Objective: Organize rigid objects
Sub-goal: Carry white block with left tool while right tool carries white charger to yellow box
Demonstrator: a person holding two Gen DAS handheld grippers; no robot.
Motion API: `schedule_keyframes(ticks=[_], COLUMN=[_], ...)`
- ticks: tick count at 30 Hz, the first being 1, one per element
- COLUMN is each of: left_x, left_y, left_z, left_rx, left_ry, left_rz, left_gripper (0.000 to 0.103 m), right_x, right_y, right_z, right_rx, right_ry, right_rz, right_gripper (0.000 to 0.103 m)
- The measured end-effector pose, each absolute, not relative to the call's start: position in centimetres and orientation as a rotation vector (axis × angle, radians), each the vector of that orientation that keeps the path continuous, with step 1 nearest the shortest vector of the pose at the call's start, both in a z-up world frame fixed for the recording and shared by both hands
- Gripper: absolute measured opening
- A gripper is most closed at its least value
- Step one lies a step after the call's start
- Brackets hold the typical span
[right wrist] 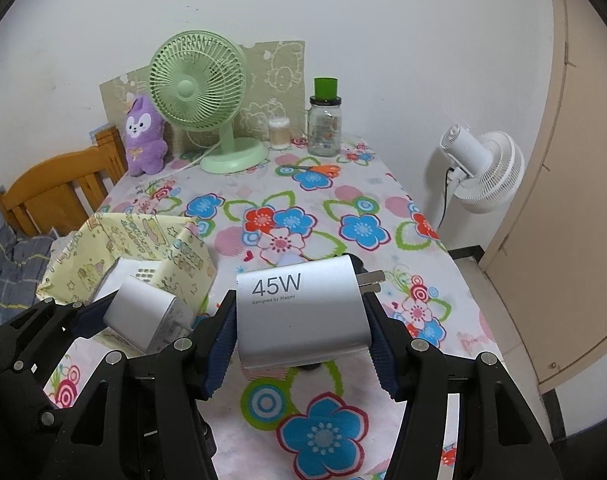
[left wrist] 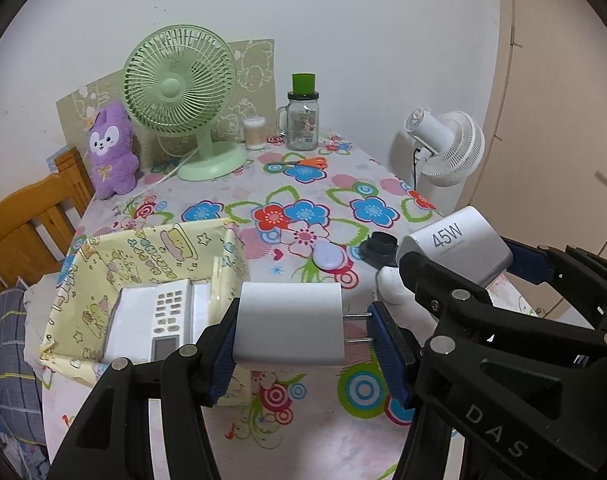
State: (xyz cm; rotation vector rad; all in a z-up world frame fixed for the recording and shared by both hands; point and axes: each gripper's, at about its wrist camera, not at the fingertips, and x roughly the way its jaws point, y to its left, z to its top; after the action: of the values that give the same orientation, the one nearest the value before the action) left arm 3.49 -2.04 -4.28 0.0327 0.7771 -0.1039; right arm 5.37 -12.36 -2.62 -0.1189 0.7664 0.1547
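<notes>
My left gripper (left wrist: 303,330) is shut on a white plug adapter (left wrist: 289,322), prongs pointing right, held above the table just right of the yellow patterned box (left wrist: 103,268). A white remote control (left wrist: 167,320) lies in that box. My right gripper (right wrist: 303,328) is shut on a silver 45W charger (right wrist: 303,312), held above the floral tablecloth; it also shows in the left wrist view (left wrist: 459,248). The white adapter shows in the right wrist view (right wrist: 143,316) near the box (right wrist: 103,248).
On the table (left wrist: 263,192) are a lilac oval object (left wrist: 329,256), a black round object (left wrist: 381,244), a white object (left wrist: 395,288), orange scissors (left wrist: 303,162), a green fan (left wrist: 183,96), a glass jar (left wrist: 302,120), cotton swabs (left wrist: 254,132) and a purple plush (left wrist: 111,148). A wooden chair (left wrist: 27,220) stands left, a white fan (left wrist: 447,144) right.
</notes>
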Motion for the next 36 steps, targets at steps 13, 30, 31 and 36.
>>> schedule_keyframes(ticks=[13, 30, 31, 36], left_x=[4.4, 5.7, 5.8, 6.2], left_y=[1.1, 6.2, 6.5, 8.0], left_z=[-3.5, -3.7, -3.7, -3.8], left_rx=[0.02, 0.004, 0.003, -0.004], left_ry=[0.782, 0.802, 0.803, 0.812], left_rz=[-0.071, -0.011, -0.007, 0.009], left_gripper=[0.063, 0.063, 0.063, 0.063], right_x=[6.7, 9.0, 9.1, 9.8], right_y=[-8.8, -3.1, -2.9, -1.4], right_z=[-1.9, -2.5, -2.5, -2.8], right_rx=[-0.147, -0.169, -0.17, -0.18], right_ry=[0.768, 0.783, 0.784, 0.791], right_rz=[0.193, 0.267, 0.27, 0.292], right_gripper=[0.062, 0.062, 0.062, 0.062])
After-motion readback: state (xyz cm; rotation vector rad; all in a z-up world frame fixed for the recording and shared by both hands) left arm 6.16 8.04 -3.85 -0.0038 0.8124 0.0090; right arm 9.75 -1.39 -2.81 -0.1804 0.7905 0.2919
